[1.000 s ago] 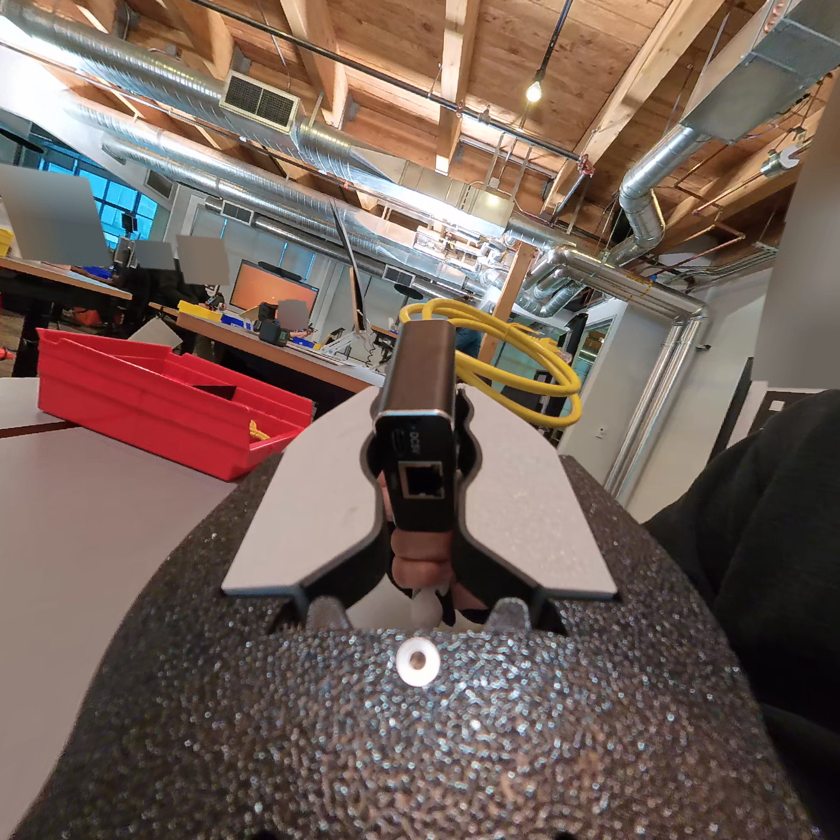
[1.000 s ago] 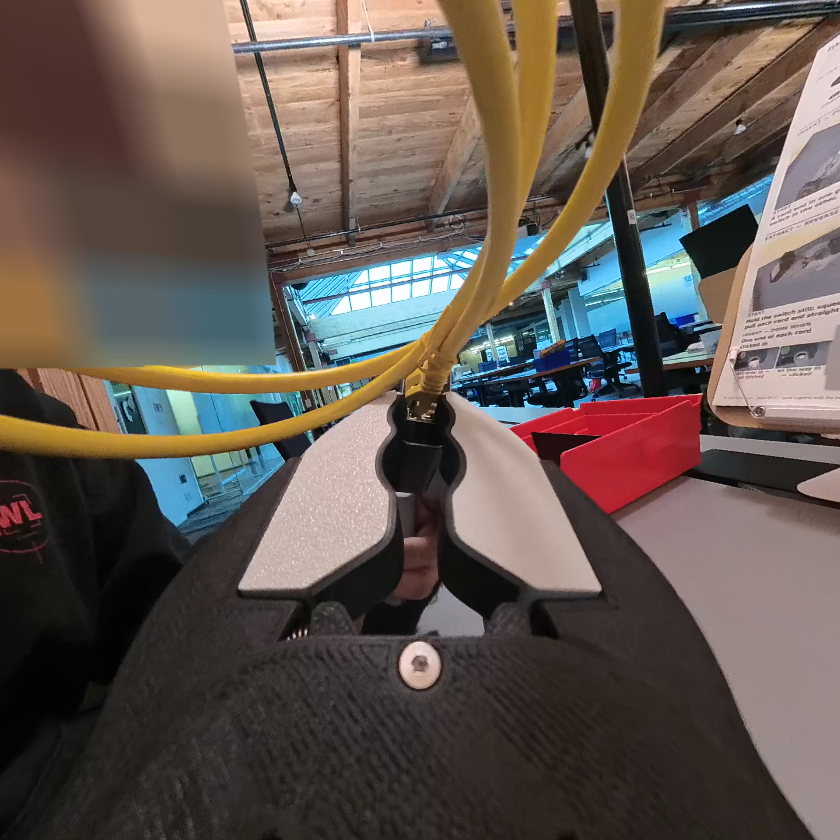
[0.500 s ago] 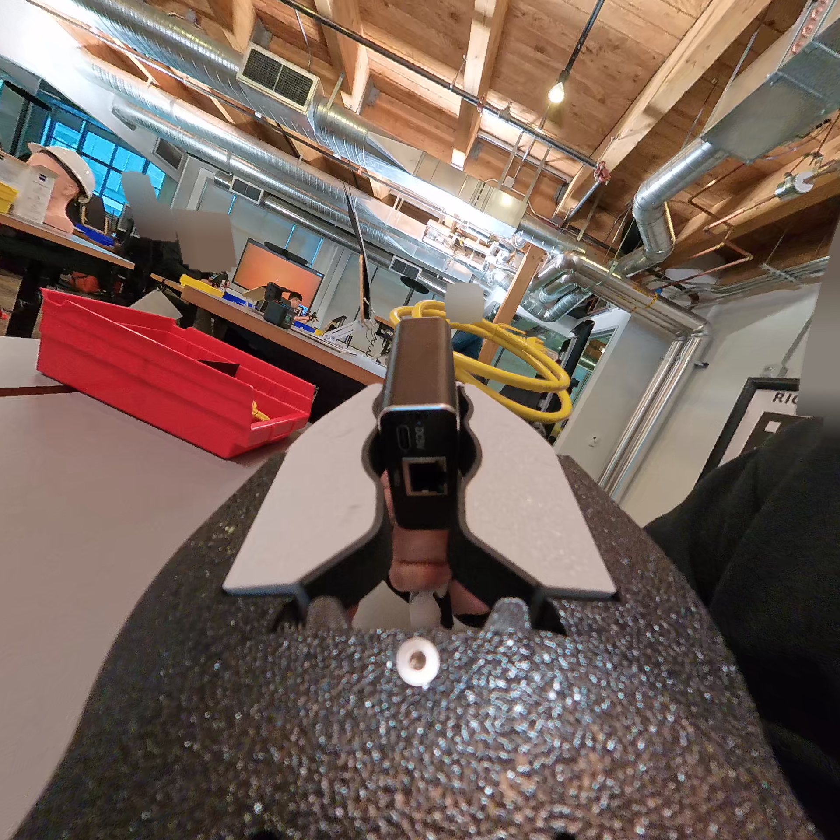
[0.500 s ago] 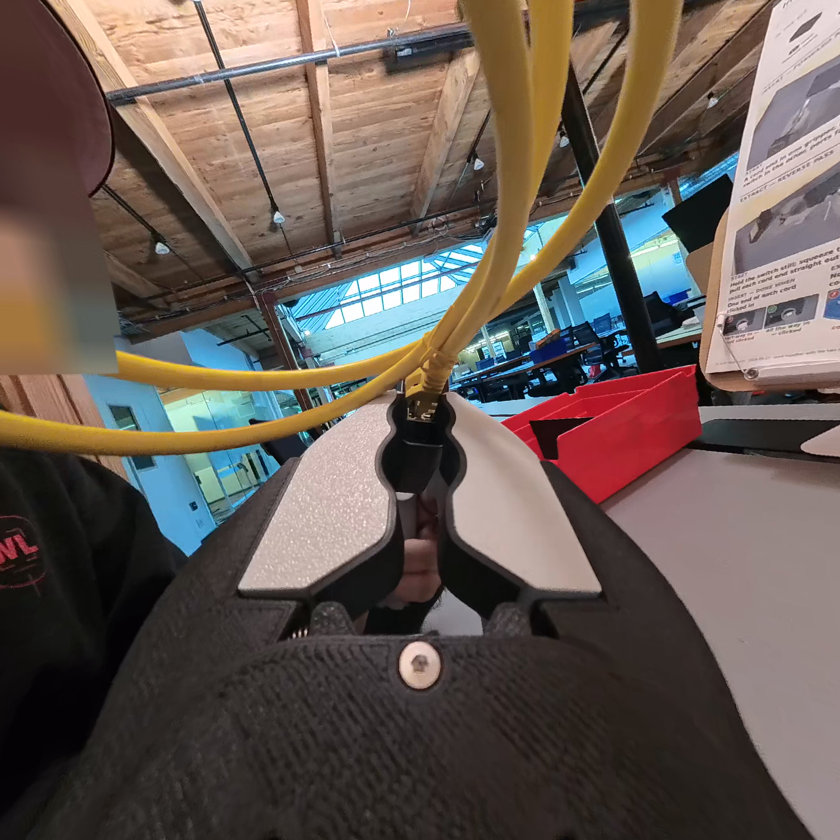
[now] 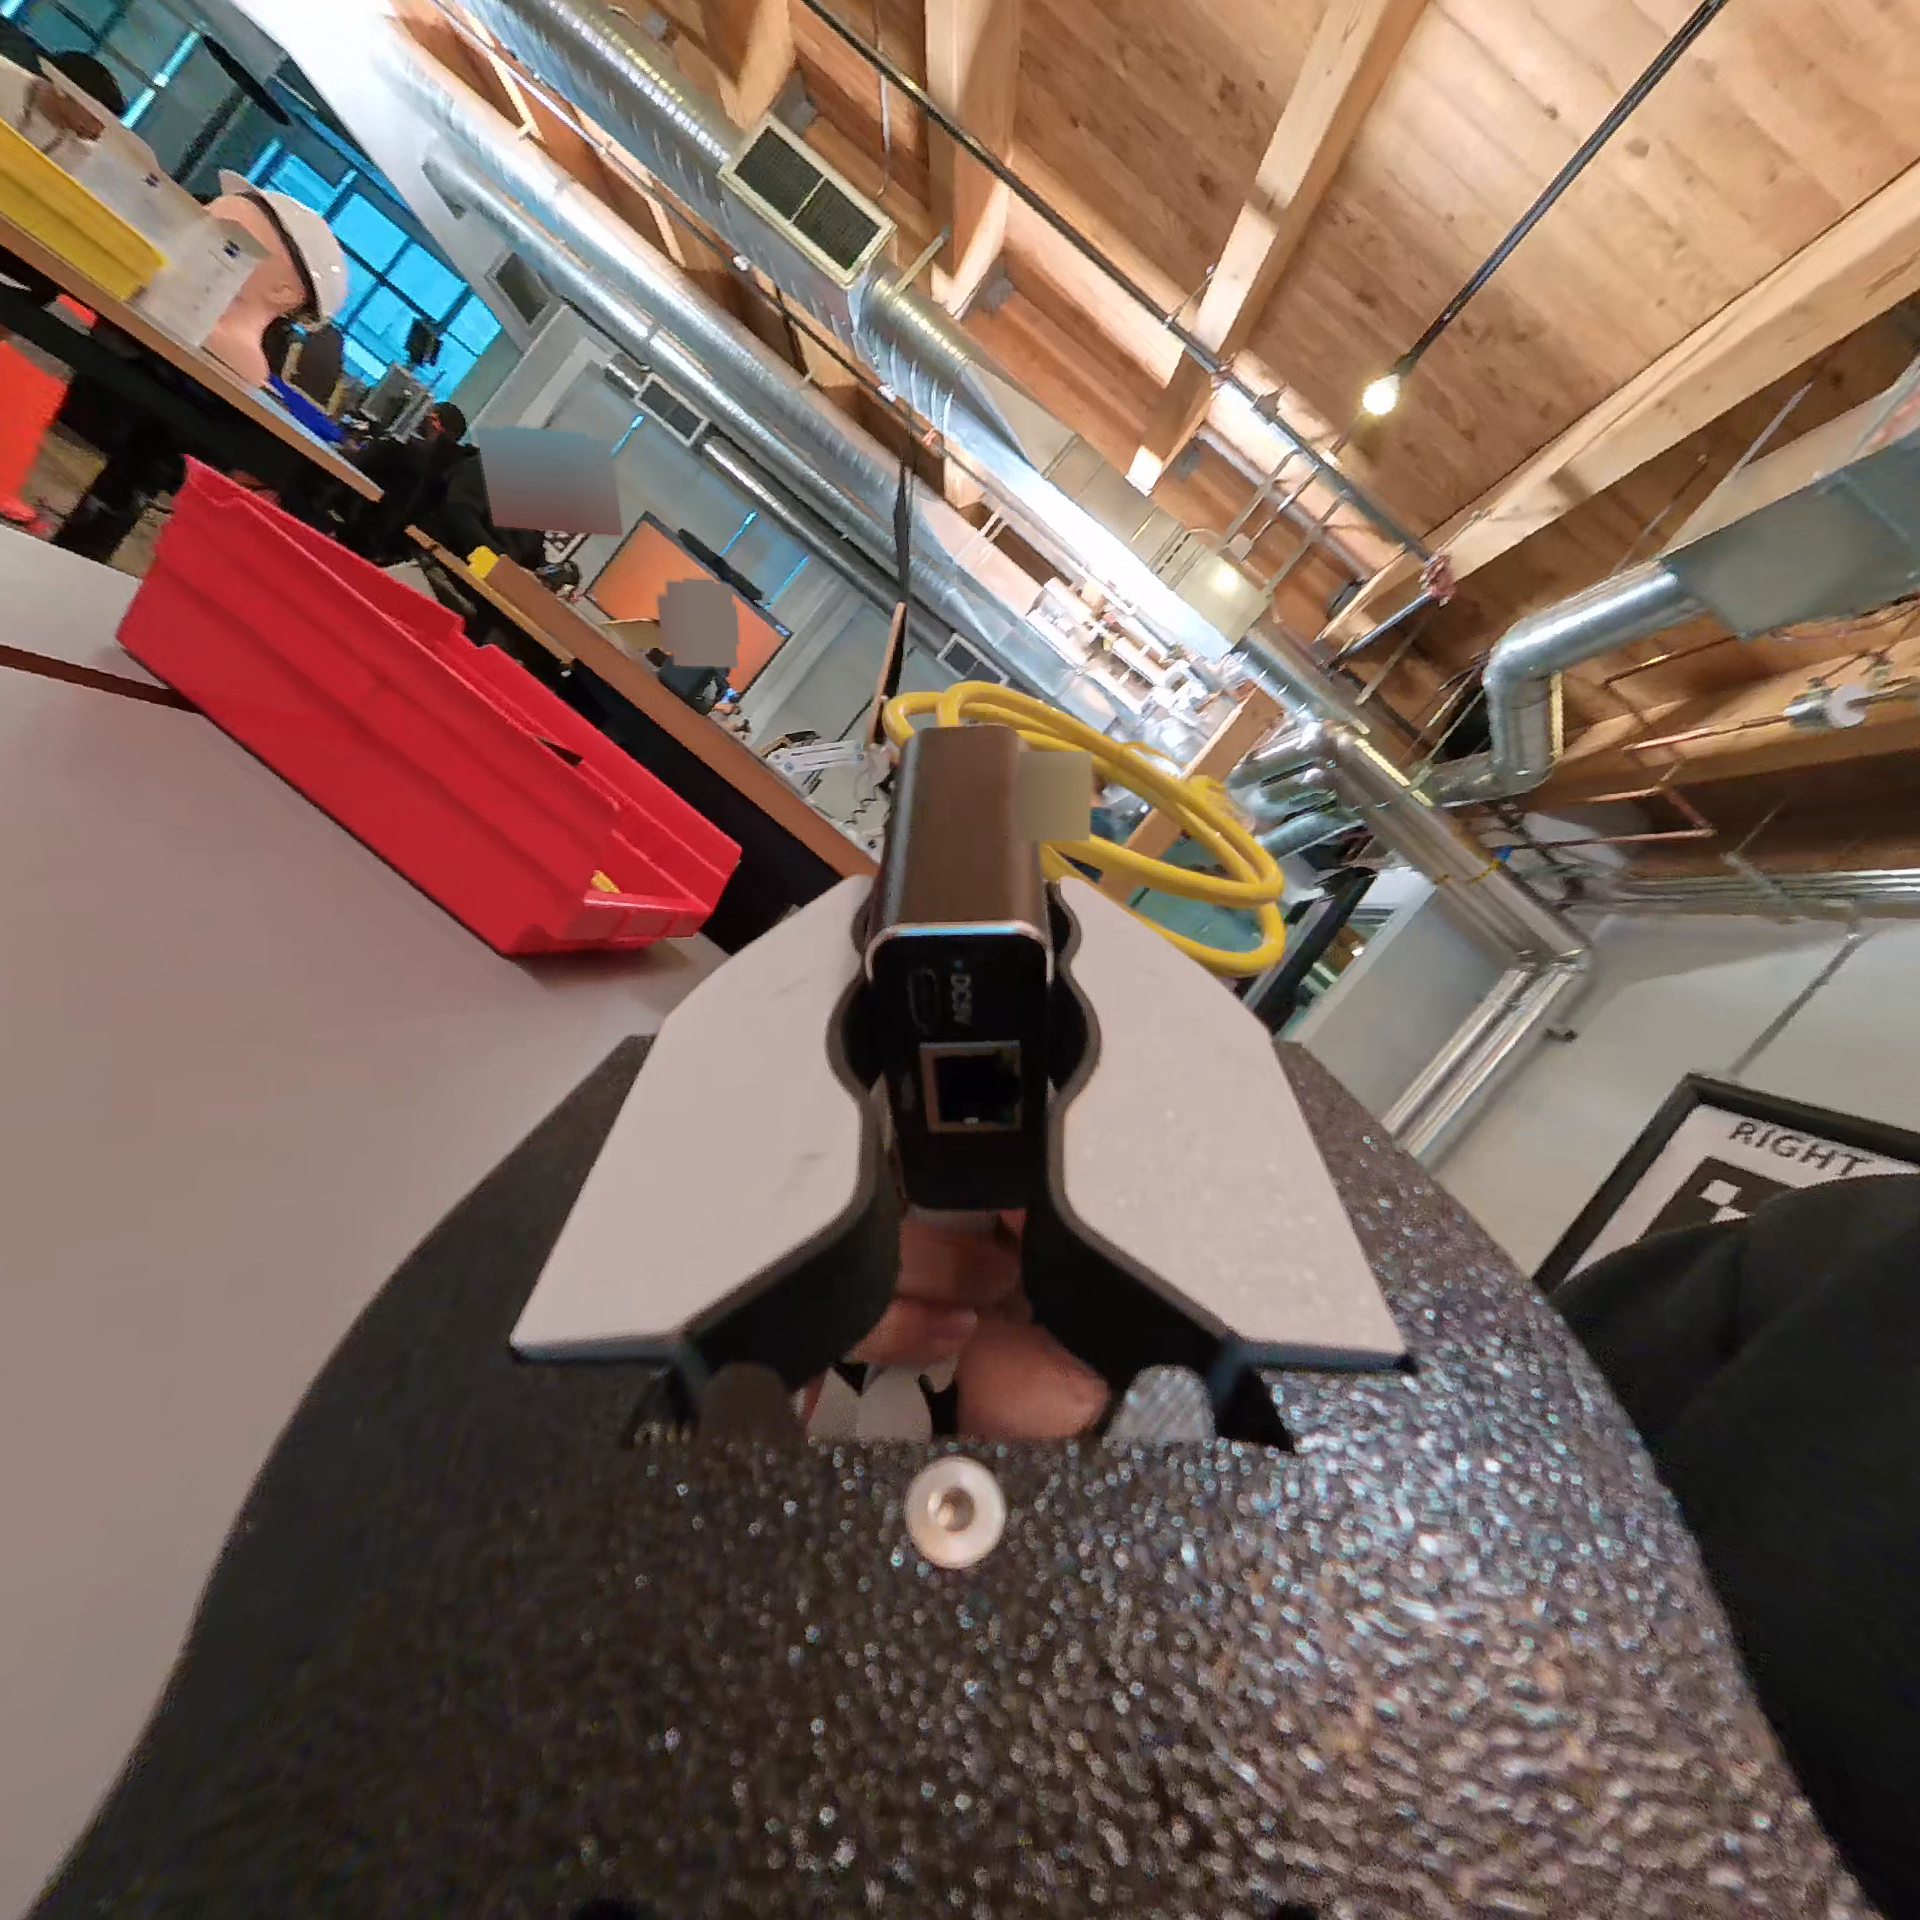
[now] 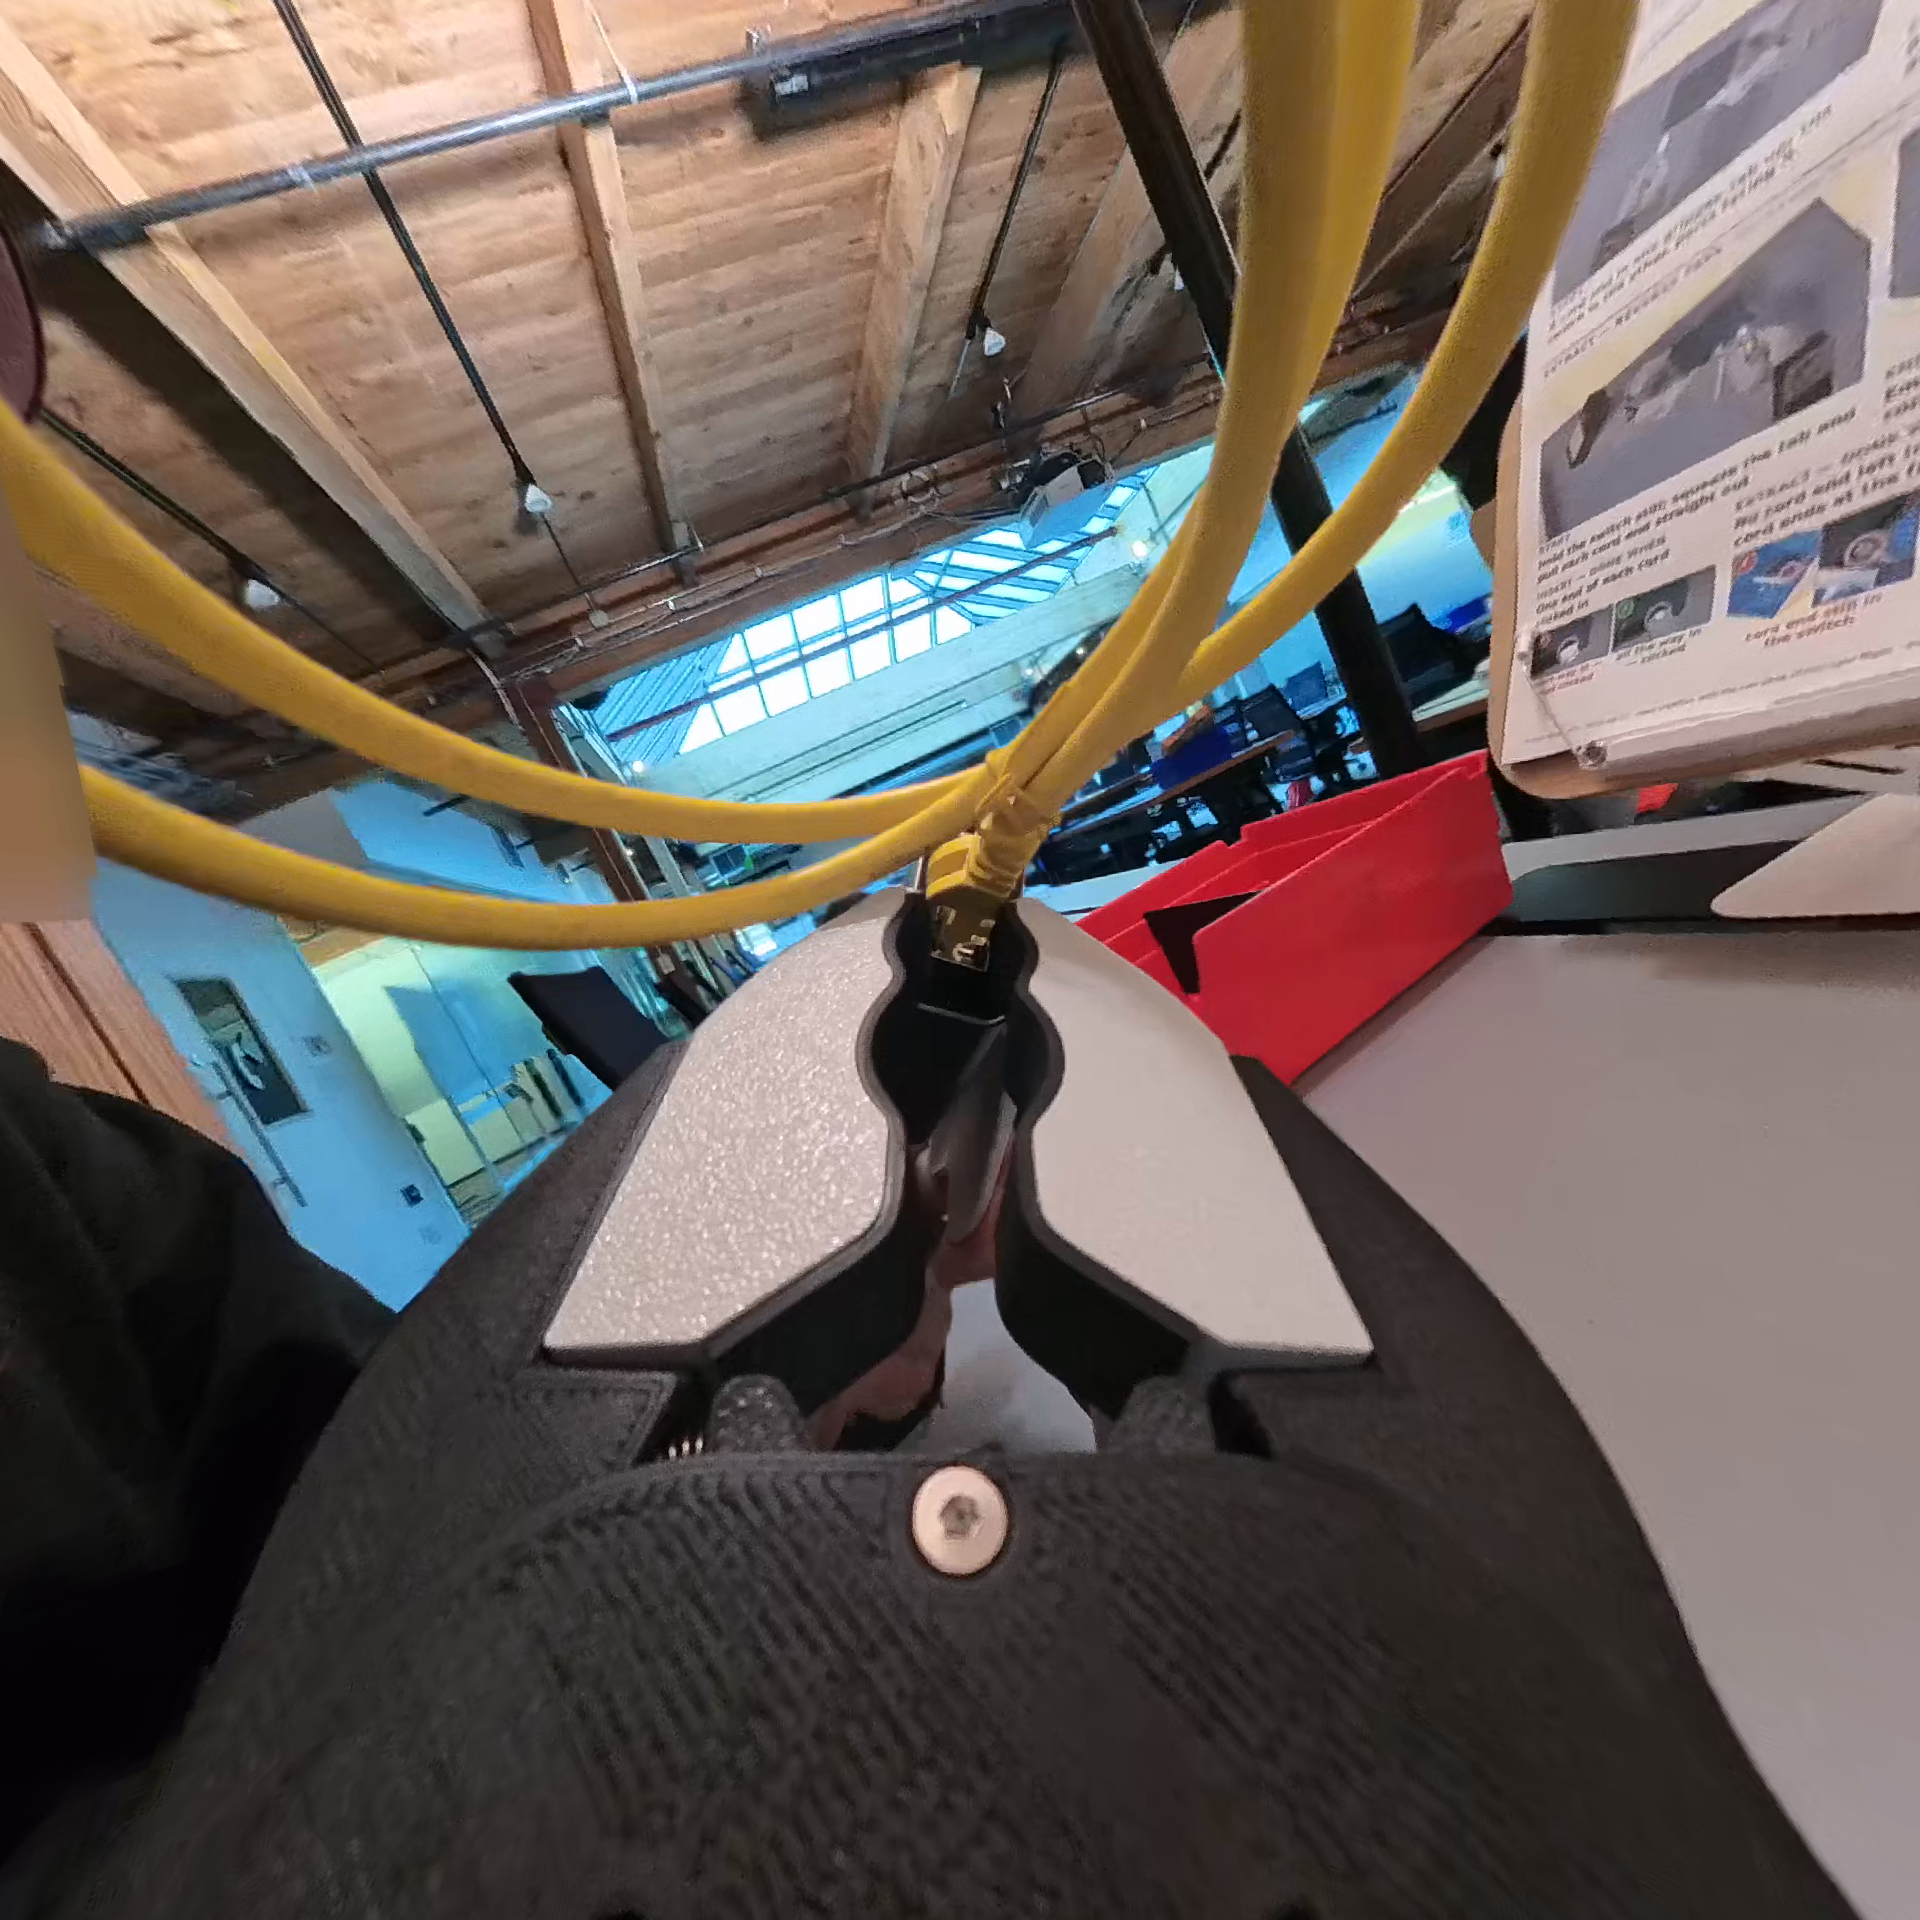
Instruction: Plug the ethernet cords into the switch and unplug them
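My left gripper (image 5: 961,920) is shut on a dark metal switch (image 5: 961,883), held upright above the grey table (image 5: 208,1039). Its empty ethernet port (image 5: 974,1086) faces the camera. A coiled yellow ethernet cord (image 5: 1195,862) hangs beyond the switch's far end; I cannot tell whether it is plugged in there. My right gripper (image 6: 964,935) is shut on the yellow cord's plug (image 6: 971,894), raised off the table. The cord's loops (image 6: 1278,416) arc up and to the left in front of the camera.
A red bin (image 5: 416,727) stands on the table, also in the right wrist view (image 6: 1351,894). A clipboard with an instruction sheet (image 6: 1714,416) stands at the right beside a black post (image 6: 1340,623). A person's dark sleeve (image 5: 1766,1507) is close at the right. Both grippers' tips are close together, under 4 cm apart.
Both grippers have tilted, so the room looks rolled in both views. The left still holds the switch and the right still holds the plug.
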Demonstrator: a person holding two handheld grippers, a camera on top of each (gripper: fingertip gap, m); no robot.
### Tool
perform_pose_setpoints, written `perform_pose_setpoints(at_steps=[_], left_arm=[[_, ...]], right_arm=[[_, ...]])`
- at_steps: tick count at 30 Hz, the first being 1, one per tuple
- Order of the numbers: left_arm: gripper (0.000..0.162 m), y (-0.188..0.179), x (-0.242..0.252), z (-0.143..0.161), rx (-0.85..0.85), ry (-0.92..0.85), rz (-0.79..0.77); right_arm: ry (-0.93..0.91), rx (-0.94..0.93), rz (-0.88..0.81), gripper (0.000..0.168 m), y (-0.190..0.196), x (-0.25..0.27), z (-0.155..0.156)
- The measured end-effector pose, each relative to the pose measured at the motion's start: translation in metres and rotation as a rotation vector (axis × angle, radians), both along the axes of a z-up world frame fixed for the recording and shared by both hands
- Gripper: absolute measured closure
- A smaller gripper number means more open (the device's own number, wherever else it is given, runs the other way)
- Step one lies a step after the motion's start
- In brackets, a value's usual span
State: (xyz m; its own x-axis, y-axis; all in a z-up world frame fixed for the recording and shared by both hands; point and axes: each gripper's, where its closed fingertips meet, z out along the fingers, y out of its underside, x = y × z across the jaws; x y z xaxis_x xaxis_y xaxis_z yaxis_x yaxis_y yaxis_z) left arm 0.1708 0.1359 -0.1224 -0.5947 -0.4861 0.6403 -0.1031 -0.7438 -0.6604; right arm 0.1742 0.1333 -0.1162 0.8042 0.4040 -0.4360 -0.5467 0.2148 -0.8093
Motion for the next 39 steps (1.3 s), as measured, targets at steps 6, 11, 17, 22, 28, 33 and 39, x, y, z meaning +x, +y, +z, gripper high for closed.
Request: perform_pose_setpoints(at_steps=[6, 11, 17, 22, 28, 33, 39], left_arm=[[0.135, 0.004, 0.000, 0.000, 0.273, -0.023, 0.114], [0.136, 0.004, 0.002, -0.005, 0.134, 0.013, 0.061], [0.135, 0.006, 0.005, -0.011, 0.105, 0.031, 0.058], [0.136, 0.005, 0.008, -0.016, -0.035, 0.056, 0.009], [0.135, 0.005, 0.006, -0.013, 0.186, 0.024, 0.099], [0.136, 0.003, 0.010, -0.019, 0.012, 0.063, 0.035], [0.135, 0.003, 0.013, -0.022, 0.102, 0.061, 0.070]], right_arm=[[0.185, 0.030, 0.091, 0.155, 0.003, 0.000, -0.002], [0.171, 0.006, 0.068, 0.155, 0.004, 0.003, -0.006], [0.141, -0.017, 0.053, 0.155, 0.006, 0.006, -0.012], [0.121, -0.039, 0.036, 0.155, 0.006, 0.008, -0.015], [0.238, 0.001, 0.101, 0.155, 0.007, 0.007, -0.013], [0.209, -0.031, 0.077, 0.156, 0.008, 0.010, -0.018], [0.193, -0.042, 0.076, 0.156, 0.008, 0.011, -0.020]])
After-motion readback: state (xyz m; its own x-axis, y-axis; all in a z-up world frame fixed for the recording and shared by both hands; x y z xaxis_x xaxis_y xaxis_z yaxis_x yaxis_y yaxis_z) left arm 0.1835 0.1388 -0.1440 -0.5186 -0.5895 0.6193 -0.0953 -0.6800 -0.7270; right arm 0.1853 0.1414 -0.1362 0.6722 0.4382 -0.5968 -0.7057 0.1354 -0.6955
